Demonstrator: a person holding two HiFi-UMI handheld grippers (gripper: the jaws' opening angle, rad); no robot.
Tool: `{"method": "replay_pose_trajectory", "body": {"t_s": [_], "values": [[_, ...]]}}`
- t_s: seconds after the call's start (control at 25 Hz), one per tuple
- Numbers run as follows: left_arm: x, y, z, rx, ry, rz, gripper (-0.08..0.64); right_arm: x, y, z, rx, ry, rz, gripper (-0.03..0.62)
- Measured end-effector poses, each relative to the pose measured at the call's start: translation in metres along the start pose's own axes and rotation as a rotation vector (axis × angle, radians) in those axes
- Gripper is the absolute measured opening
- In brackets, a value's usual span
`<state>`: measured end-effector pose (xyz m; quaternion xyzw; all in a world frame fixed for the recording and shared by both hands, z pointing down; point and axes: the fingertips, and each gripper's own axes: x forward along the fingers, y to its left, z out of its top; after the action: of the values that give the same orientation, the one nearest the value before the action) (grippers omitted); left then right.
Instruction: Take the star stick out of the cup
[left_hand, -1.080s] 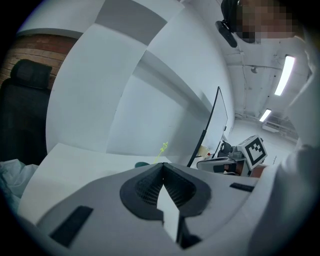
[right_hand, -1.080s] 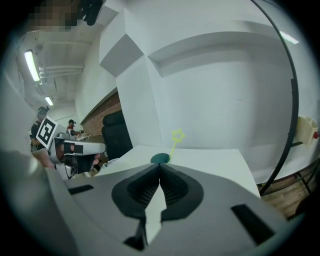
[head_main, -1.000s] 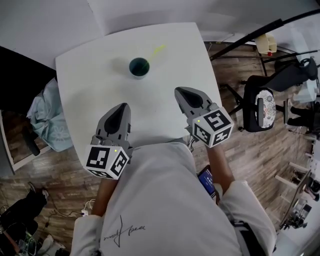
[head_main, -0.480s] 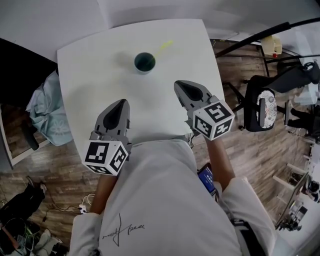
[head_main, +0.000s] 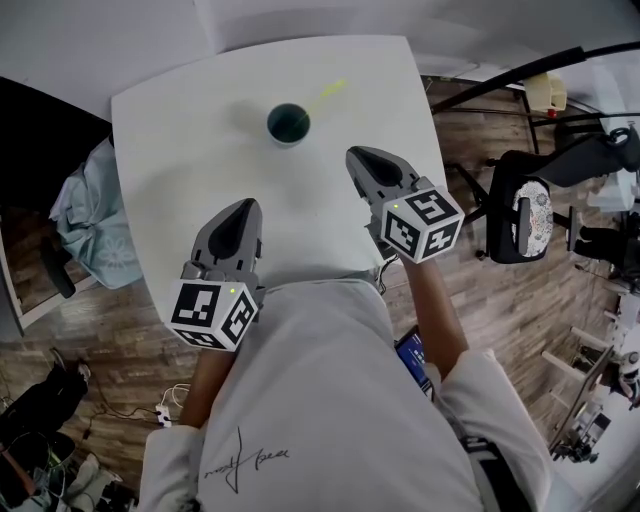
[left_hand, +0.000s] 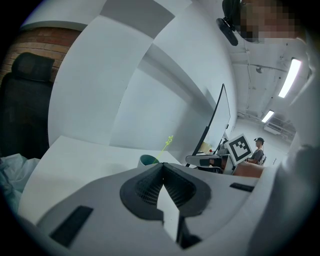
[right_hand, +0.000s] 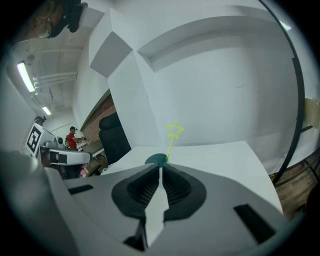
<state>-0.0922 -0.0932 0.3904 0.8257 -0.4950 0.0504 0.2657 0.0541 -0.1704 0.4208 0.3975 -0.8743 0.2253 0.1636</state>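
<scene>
A dark teal cup (head_main: 288, 123) stands toward the far side of the white table (head_main: 180, 150). A thin yellow-green star stick (head_main: 325, 96) leans out of it to the right; its star head (right_hand: 174, 130) shows above the cup (right_hand: 157, 159) in the right gripper view. My left gripper (head_main: 244, 207) hovers over the near left of the table, shut and empty. To the right, near the table's edge, my right gripper (head_main: 356, 156) is also shut with nothing in it. Both sit well short of the cup (left_hand: 148, 160).
A black office chair (head_main: 525, 205) stands on the wood floor right of the table. A pale cloth bundle (head_main: 88, 220) lies at the table's left side. White wall panels rise behind the table. A black pole (head_main: 500, 78) slants at upper right.
The right gripper has crept slightly forward and left toward the cup. The left gripper has barely shifted. The view steadied after a small head move.
</scene>
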Motion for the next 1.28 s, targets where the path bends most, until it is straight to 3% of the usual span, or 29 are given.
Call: {"method": "replay_pose_trajectory", "body": {"t_s": [1.28], "values": [[0.003, 0.023, -0.002, -0.066, 0.004, 0.034, 0.008, 0.074, -0.009, 0.015, 0.041, 0.009, 0.004, 0.040]]}}
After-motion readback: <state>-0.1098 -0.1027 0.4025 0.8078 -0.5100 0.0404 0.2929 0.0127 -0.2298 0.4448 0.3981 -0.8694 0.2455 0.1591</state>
